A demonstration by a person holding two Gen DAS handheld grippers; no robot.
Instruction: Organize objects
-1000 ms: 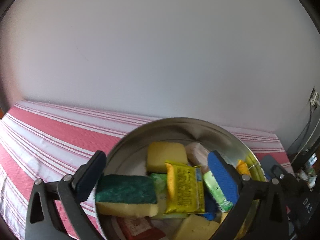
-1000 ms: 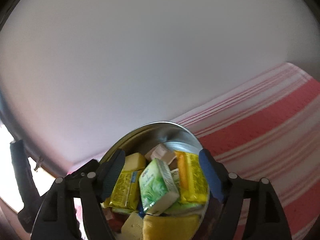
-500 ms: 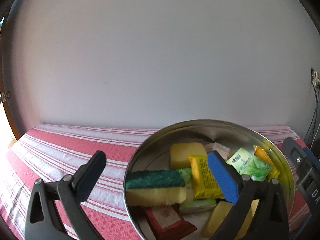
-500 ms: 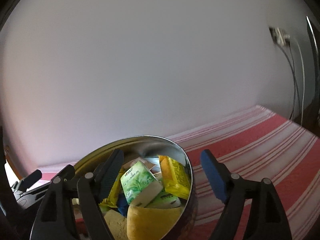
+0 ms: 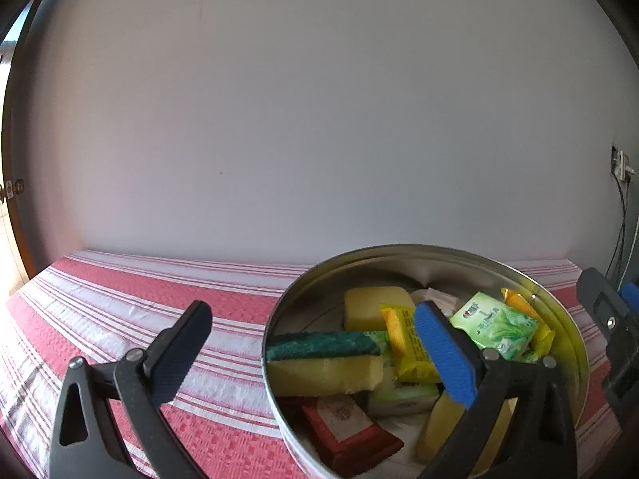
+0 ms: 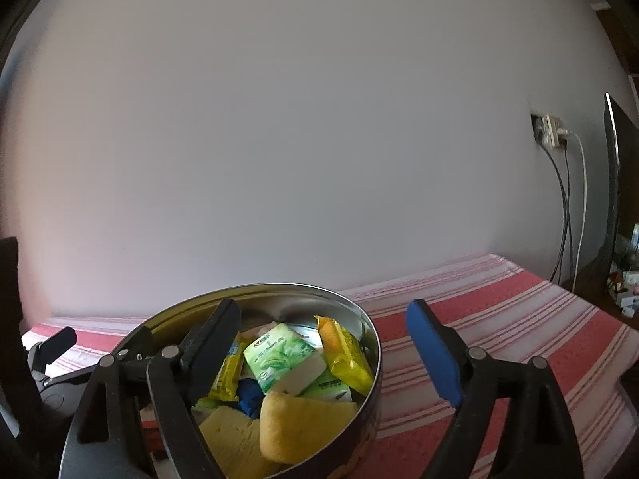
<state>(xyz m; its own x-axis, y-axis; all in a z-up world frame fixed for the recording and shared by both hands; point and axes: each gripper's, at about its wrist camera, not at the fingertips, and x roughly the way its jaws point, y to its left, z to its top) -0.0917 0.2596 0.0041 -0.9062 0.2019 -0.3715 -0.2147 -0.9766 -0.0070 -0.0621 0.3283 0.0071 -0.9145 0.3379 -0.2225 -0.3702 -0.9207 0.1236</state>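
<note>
Both the left tongs (image 5: pixel 315 355) and the right tongs (image 6: pixel 331 355) gape apart, straddling opposite rims of the full tin (image 5: pixel 447 253) between them. Likely step: gripping it; next, close squarely on each rim.

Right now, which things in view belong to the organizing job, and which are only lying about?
Belong to the job:
round metal tin
green-topped yellow sponge
green tea-leaf tissue pack
yellow snack packet
red wrapped packet
plain yellow sponge

Just lying about:
red-and-white striped tablecloth
white wall socket with cables
</note>
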